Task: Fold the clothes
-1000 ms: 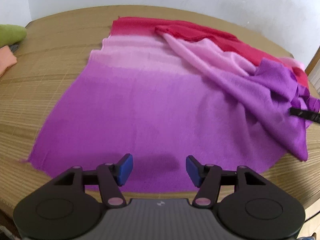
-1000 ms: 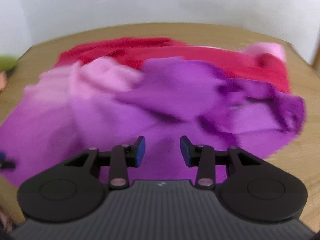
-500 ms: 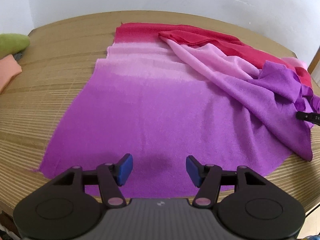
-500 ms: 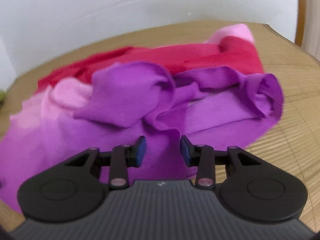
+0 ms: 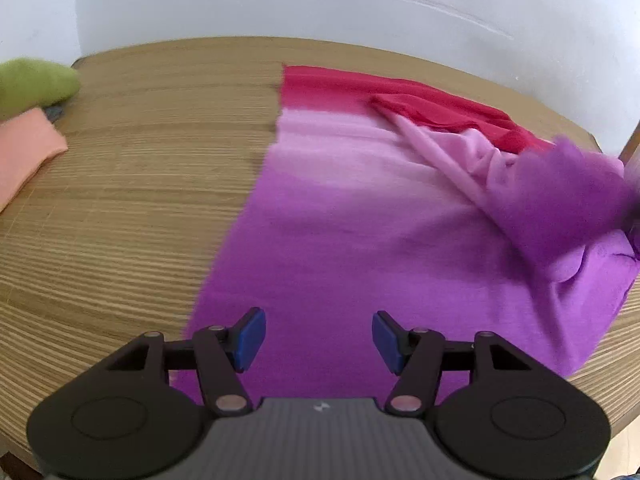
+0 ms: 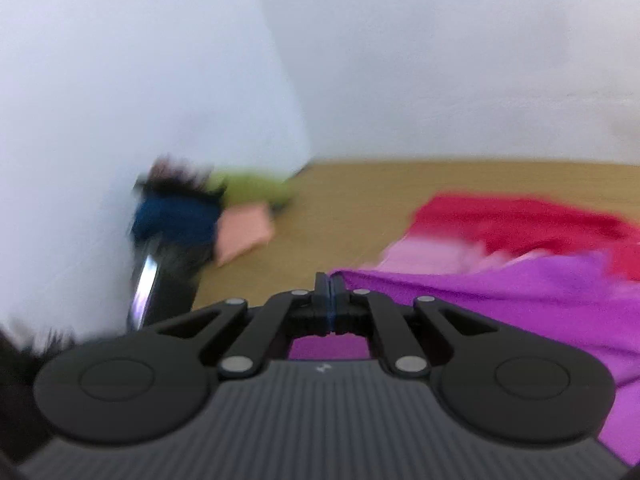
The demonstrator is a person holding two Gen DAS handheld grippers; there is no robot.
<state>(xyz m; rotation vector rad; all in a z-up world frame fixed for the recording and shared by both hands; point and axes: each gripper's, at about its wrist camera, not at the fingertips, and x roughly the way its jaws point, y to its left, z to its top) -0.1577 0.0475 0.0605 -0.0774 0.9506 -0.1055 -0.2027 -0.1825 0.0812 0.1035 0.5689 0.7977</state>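
A scarf-like cloth (image 5: pixel 360 220), shading from purple through pink to red, lies spread on the wooden table (image 5: pixel 140 180). My left gripper (image 5: pixel 319 336) hovers open over its near purple edge, close to the cloth's left side, with nothing between the blue pads. At the right, a purple fold (image 5: pixel 568 196) is lifted off the table and blurred. In the right wrist view my right gripper (image 6: pixel 329 280) is shut, and the purple cloth (image 6: pixel 500 300) runs from its fingertips off to the right, so it seems pinched at the edge.
A green cloth (image 5: pixel 36 84) and a folded peach cloth (image 5: pixel 24 148) lie at the table's far left corner. In the right wrist view a blurred dark blue shape (image 6: pixel 176 216) sits beside them. A white wall stands behind the table.
The right gripper has shut and swung up and to the left, lifting the purple fold. The left gripper has shifted left along the near edge, still open.
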